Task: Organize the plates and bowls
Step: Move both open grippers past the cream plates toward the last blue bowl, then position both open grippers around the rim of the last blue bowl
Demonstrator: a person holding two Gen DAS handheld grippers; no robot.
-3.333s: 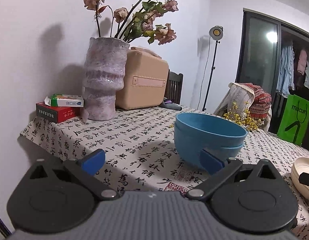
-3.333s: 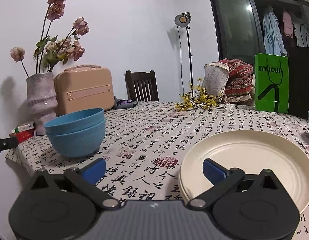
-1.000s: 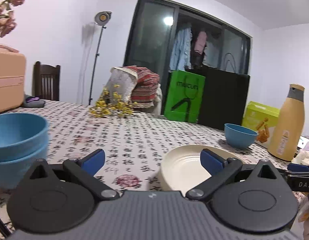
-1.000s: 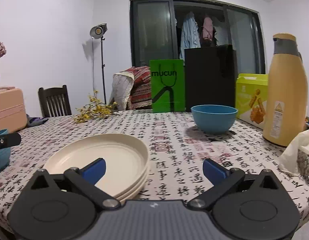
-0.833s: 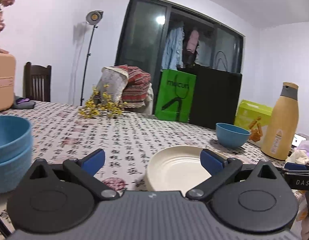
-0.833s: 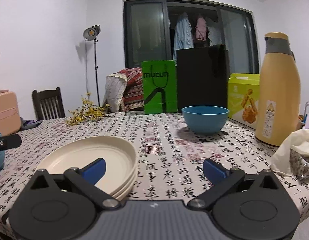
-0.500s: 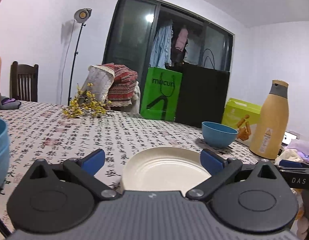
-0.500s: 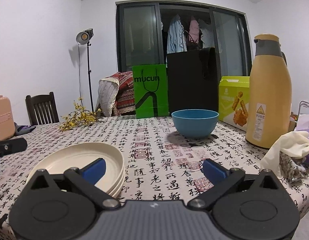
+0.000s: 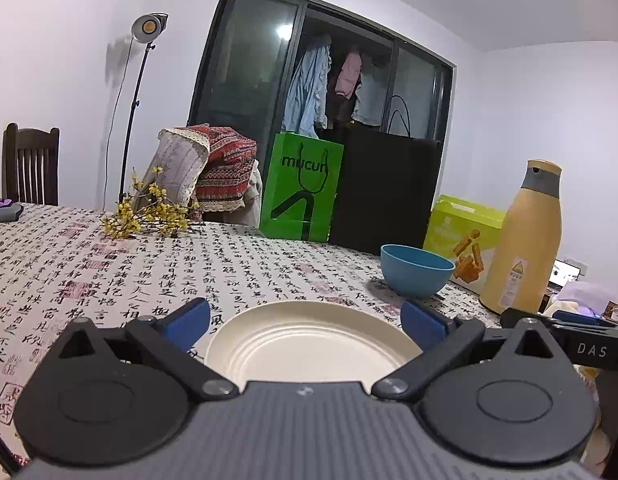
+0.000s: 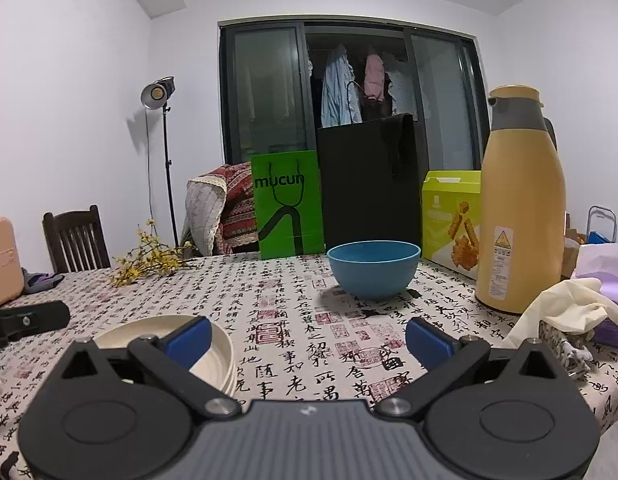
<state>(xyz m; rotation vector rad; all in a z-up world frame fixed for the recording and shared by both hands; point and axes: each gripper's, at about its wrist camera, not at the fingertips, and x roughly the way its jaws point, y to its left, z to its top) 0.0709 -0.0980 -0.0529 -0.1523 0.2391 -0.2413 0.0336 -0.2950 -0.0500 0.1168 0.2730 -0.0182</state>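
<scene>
Both grippers hover with jaws wide and empty. The left gripper [image 9: 305,320] faces the stack of cream plates [image 9: 309,348] near the surface's [image 10: 301,320] front edge. The right gripper [image 10: 307,338] faces a single blue bowl [image 10: 373,268] toward the far edge, beside a yellow flask [image 10: 521,216].

Black linkage arms [image 9: 177,354], blue pads [image 10: 189,336], ribbed grey housing [image 9: 305,428].

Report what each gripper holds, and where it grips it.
Nothing. The left gripper and the right gripper are both open, with no object between the fingers.
</scene>
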